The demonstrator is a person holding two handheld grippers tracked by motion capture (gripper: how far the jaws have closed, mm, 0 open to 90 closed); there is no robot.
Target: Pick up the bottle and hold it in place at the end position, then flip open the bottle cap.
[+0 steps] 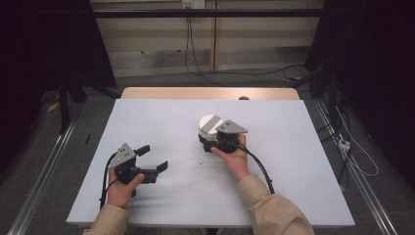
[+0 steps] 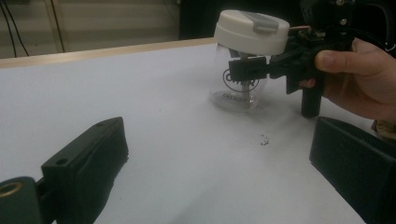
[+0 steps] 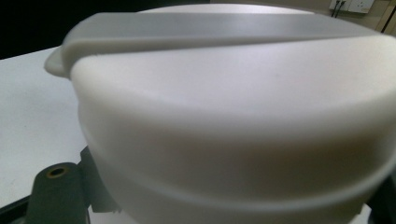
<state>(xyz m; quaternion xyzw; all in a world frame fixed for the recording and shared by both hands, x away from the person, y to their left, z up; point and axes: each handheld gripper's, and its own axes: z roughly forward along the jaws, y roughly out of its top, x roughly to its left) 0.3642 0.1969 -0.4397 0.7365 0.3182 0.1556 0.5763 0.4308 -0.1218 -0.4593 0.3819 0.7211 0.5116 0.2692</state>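
Standing mid-table, the clear jar [image 2: 239, 86] is clamped by the right gripper [image 1: 215, 139], seemingly just below its white lid [image 2: 251, 30], which is not yet removed. The left gripper [image 1: 151, 159] is held apart, near left.

**A bare recording booth in a lab**

Black curtains [image 1: 44, 54] hang on both sides. A white-topped rectangular table [image 1: 161, 122] with a pale wooden far edge stands on grey carpet, well ahead of the jaws. Metal floor rails [image 1: 46, 161] run along each side. Loose black cables [image 1: 195, 63] drop from a wall socket [image 1: 192, 4] on the beige panelled wall.
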